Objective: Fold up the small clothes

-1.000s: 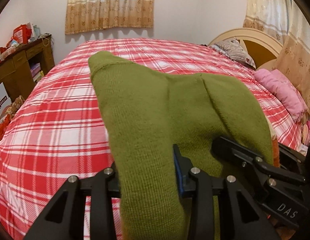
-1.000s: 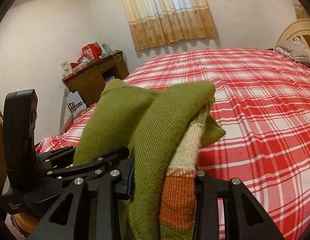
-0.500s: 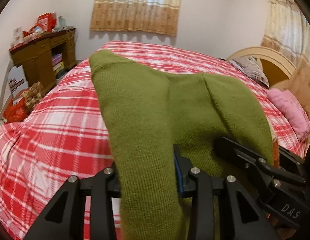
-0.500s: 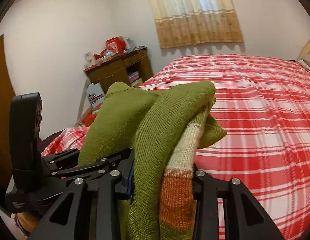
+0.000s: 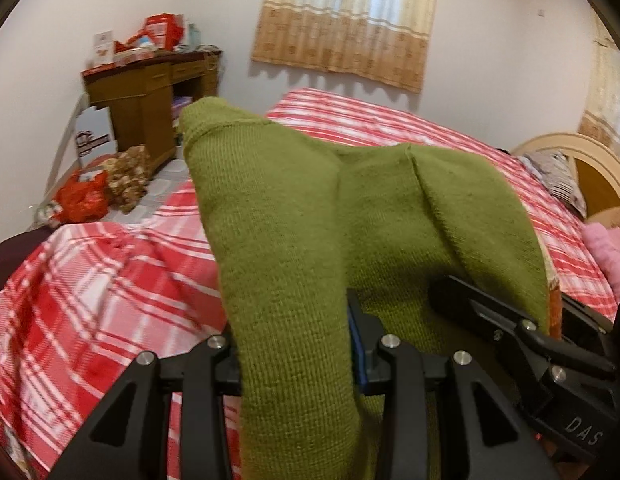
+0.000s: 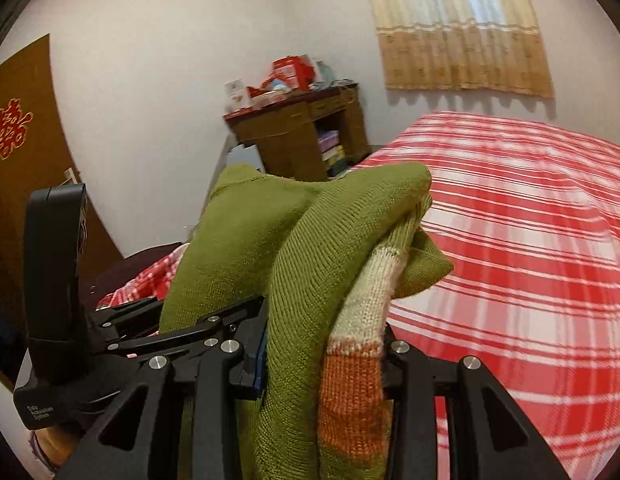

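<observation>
Gripper clamped around green sweater

There is one green knitted garment, with one cream and orange striped part. Two grippers are visible: the left gripper and the right gripper. One bed, one wooden desk, one curtained window, one brown door.

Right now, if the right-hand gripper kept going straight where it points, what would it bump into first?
Judging by its own camera, the right gripper, shut on the green knit garment, would probably meet the red plaid bedspread first; depth is unclear.
</observation>
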Demonstrator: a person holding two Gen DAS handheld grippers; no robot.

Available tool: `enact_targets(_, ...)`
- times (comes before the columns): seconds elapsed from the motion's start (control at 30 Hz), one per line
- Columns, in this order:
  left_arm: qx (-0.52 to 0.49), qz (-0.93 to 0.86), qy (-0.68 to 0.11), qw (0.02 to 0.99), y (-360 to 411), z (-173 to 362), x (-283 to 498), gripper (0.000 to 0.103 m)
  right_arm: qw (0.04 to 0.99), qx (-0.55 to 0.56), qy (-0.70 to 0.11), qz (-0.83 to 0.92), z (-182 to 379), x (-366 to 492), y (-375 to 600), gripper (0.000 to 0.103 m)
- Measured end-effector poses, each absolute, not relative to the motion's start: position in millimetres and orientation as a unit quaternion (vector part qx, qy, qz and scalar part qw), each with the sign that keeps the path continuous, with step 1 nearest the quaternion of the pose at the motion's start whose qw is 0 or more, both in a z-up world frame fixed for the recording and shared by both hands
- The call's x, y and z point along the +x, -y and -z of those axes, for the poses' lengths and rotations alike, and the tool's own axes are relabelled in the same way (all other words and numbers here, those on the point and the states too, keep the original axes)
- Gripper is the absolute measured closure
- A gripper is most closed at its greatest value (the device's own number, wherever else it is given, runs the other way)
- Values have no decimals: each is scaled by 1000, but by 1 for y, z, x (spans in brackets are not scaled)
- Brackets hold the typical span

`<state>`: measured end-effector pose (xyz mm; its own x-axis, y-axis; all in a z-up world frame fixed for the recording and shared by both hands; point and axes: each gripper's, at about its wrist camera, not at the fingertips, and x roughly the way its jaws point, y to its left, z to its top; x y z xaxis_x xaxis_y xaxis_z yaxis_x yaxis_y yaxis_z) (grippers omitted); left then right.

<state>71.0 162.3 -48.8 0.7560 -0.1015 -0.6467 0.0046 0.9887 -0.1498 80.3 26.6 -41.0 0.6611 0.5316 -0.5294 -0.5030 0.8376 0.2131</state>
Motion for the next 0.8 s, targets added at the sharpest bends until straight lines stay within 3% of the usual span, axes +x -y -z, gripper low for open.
enact_targets(0.4,-48,-36,-341,938,-228,77,134,65,913,-60,-259,-310,72,162,-109,67)
enact_targets(0.53,-63,-45,-378,923,-237,108,162,65,908,-97,-278,-297,104,199,-122,67)
enact_targets(0.6,-87,-42,-381,919,-246,114,166,58,900,-77,-313,-295,121,223,-114,67)
enact_targets(0.7,-105,-35,-385,916,-252,115,165,50,866,44,-380,-322,129,248,-84,56)
enact_targets(0.77,-110,-32,-381,917,-252,116,161,47,843,98,-417,-325,136,258,-69,41)
enact_targets(0.8,-116,-31,-379,918,-253,116,159,44,821,145,-438,-335,143,264,-57,40)
